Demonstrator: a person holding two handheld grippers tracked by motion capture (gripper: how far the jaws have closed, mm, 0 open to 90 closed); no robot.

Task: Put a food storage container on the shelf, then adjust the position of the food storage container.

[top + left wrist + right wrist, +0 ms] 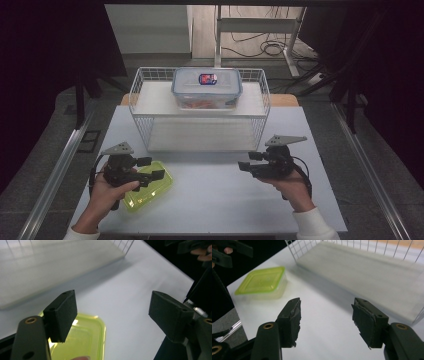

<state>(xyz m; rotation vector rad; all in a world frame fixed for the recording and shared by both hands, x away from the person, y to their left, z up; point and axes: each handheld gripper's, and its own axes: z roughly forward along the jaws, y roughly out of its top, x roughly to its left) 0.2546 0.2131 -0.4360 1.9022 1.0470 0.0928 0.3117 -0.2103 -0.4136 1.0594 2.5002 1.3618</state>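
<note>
On a pale grey table, a white wire basket stands at the far middle, its rear reaching the back edge, with a clear lidded container seated on its raised upper shelf. Bare tabletop runs wide between the basket's front and the near edge, open from one hand to the other. At the left front corner a yellow-green lidded box lies close to the table's left and near edges; the right gripper view shows it flat on the surface, well apart from the basket. The left gripper hangs above that box with jaws spread wide and nothing between them; in the left gripper view the box sits below and beside one jaw, though whether the jaw touches the lid is hard to judge from that angle. The right gripper is held over bare table near the basket's right front corner, jaws likewise wide apart and empty, its pads frayed at the edges.
</note>
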